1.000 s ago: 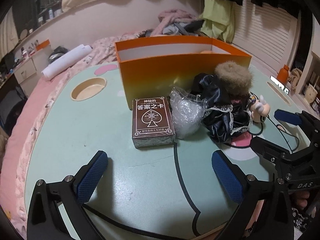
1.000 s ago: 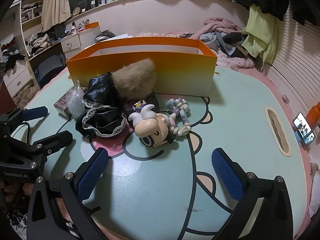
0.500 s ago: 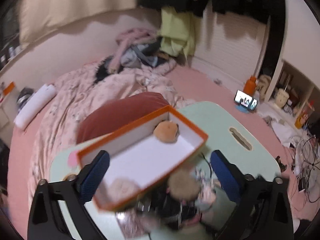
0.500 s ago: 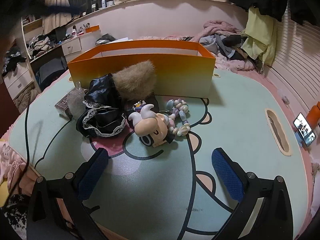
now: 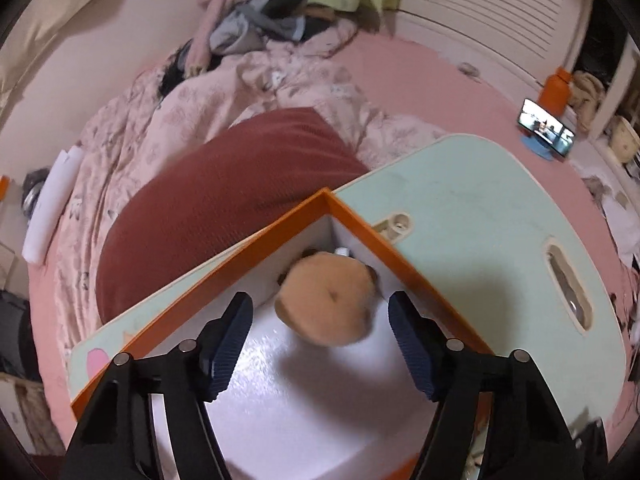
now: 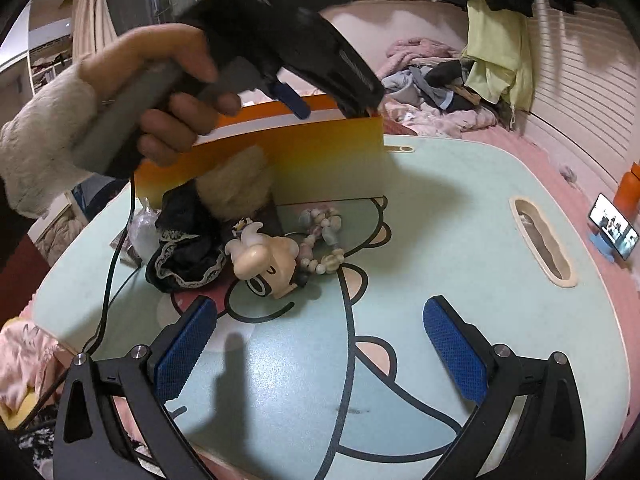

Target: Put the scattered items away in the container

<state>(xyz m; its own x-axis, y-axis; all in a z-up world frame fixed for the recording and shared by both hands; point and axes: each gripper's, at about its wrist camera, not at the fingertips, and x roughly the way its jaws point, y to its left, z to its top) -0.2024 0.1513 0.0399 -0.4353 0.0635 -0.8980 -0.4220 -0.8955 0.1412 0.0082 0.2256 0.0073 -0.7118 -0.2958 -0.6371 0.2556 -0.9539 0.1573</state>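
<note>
In the left wrist view my left gripper (image 5: 320, 305) points down into the orange box (image 5: 400, 256). Its jaws are closing, and the pads press on nothing. A round tan plush (image 5: 326, 306) lies in the box corner just ahead of the fingertips. The right wrist view shows a hand (image 6: 160, 80) holding that gripper over the orange box (image 6: 320, 160). My right gripper (image 6: 320, 308) hangs open and empty above the table. Beyond it lie a horned figurine (image 6: 266, 260), a bead bracelet (image 6: 324, 236), black lace cloth (image 6: 184, 248), a beige furry item (image 6: 236, 184) and a clear plastic bag (image 6: 142, 228).
The mint table (image 6: 460, 248) has a cartoon print and a handle slot (image 6: 540, 240) at the right. A black cable (image 6: 108, 280) trails over its left edge. A dark red cushion (image 5: 224, 208) and bedding lie behind the box. A phone on a stand (image 6: 612, 226) stands far right.
My left gripper rose from the table's front, swung over the orange box and tilted down into it, with its jaws narrowing. The right gripper stayed put; the left hand now crosses its view.
</note>
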